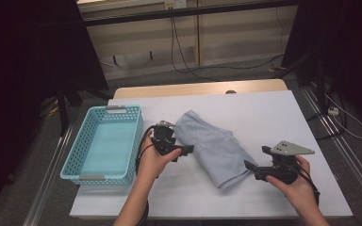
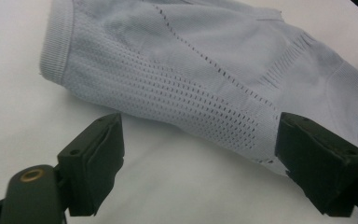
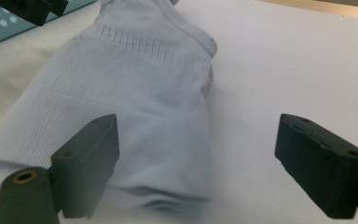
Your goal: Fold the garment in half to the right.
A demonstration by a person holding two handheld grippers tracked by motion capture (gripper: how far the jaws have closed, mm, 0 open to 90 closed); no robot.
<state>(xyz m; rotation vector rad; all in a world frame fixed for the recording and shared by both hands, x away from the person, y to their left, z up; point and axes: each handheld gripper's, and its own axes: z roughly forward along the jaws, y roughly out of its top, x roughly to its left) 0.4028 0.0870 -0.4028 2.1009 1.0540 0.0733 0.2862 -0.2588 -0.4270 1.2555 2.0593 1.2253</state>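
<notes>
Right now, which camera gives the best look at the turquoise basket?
The high view: the whole basket sits left of the folded garment. The right gripper view catches just a corner. The left gripper view faces the garment instead.

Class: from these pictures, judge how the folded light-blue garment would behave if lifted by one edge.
The garment is thin knit lying in soft folds, so it would likely droop and unfold. It looks light for its size. The ribbed, perforated weave probably grips rather than slips.
</notes>
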